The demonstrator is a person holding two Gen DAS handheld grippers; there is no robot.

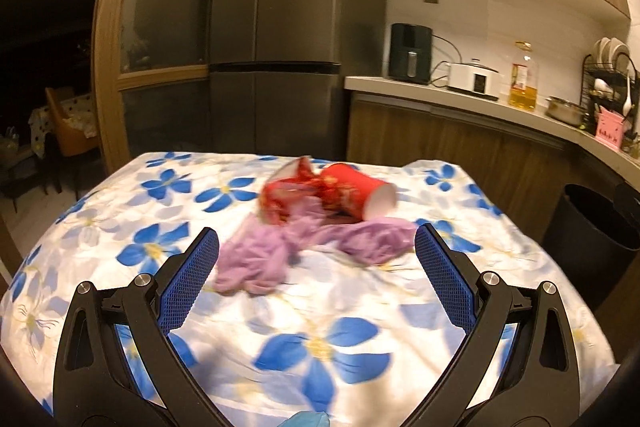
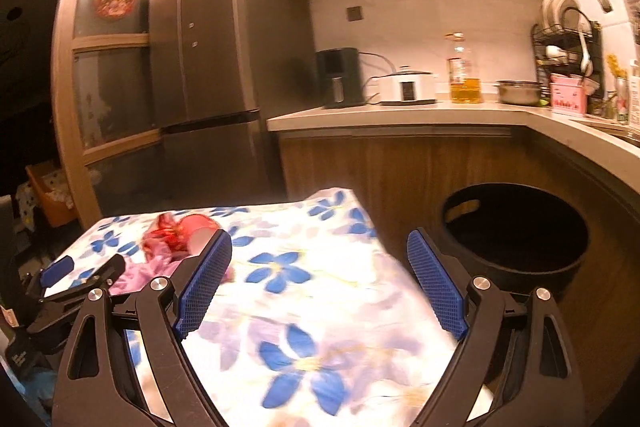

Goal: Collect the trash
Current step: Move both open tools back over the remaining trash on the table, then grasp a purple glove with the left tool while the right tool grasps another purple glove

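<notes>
A trash pile lies mid-table on the blue-flowered cloth (image 1: pixel 320 307): a tipped red paper cup (image 1: pixel 356 193), a crumpled red cup (image 1: pixel 286 193) and purple gloves (image 1: pixel 256 259). My left gripper (image 1: pixel 316 243) is open and empty, hovering just short of the gloves. My right gripper (image 2: pixel 320 247) is open and empty over the table's right part, with the pile (image 2: pixel 176 235) to its far left. The left gripper (image 2: pixel 80 269) shows at the left of the right wrist view. A black bin (image 2: pixel 516 239) stands on the floor right of the table; it also shows in the left wrist view (image 1: pixel 592 223).
A dark fridge (image 1: pixel 272 27) stands behind the table. A kitchen counter (image 2: pixel 400 115) runs along the right with an air fryer (image 2: pixel 340 77), a cooker, an oil bottle (image 2: pixel 464 75), a pot and a dish rack (image 2: pixel 564 47). Wood cabinets hang above.
</notes>
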